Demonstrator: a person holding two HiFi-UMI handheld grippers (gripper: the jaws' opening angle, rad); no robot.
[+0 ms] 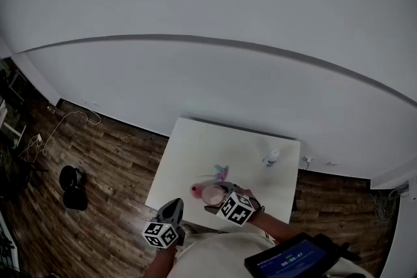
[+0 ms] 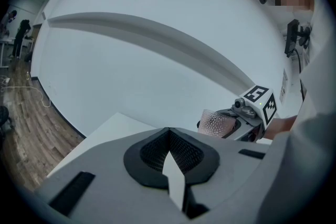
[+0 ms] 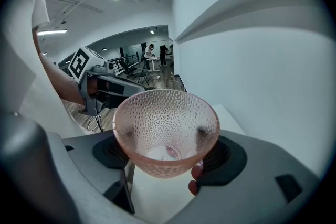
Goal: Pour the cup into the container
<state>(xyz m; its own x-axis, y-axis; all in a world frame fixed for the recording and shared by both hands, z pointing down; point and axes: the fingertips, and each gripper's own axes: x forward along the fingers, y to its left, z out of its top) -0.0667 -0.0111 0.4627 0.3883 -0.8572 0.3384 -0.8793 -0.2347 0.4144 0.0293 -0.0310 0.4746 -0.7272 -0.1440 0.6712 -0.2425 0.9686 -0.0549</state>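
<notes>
Pink dimpled cup (image 3: 165, 131) sits clamped in the right gripper (image 3: 169, 159) — left gripper (image 2: 169, 152) closed, holding nothing.

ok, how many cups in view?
1. The cup is held in the right tool, over the table's near edge. Small items behind it are too small to name.

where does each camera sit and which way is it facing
Head view: on the person's head, steeply down at white table; both forearms, left tool, right tool.
Left gripper view: on left tool, toward the wall; torso at right.
Right gripper view: on right tool, at its pink cup; left forearm.
Shared: both gripper views show the cup.
</notes>
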